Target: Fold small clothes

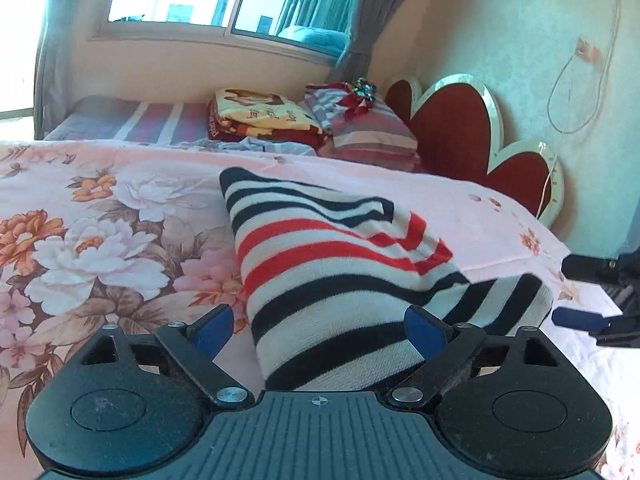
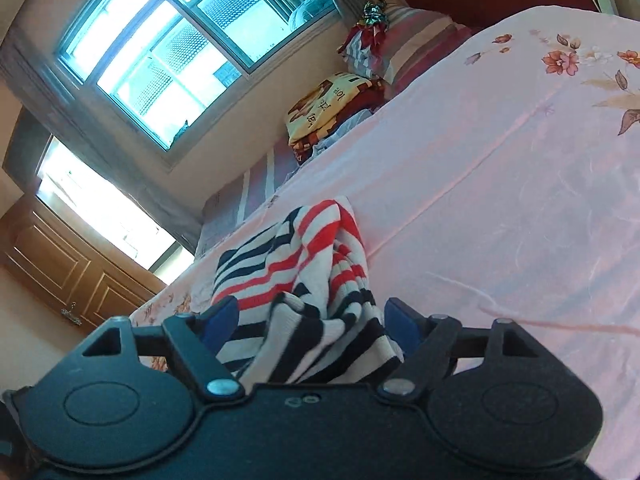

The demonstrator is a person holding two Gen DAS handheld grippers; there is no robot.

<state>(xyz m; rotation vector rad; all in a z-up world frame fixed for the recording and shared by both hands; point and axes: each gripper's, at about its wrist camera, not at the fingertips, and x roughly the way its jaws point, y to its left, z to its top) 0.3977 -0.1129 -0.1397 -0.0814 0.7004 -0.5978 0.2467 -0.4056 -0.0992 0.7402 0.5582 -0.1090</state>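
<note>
Striped garment point(image 1: 340, 276) lengthwise away from fingers point(image 1: 424, 330)

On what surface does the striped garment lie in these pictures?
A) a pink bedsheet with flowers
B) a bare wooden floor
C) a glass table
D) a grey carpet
A: the striped garment rests on the pink floral bedsheet, and the right wrist view shows the same.
</note>
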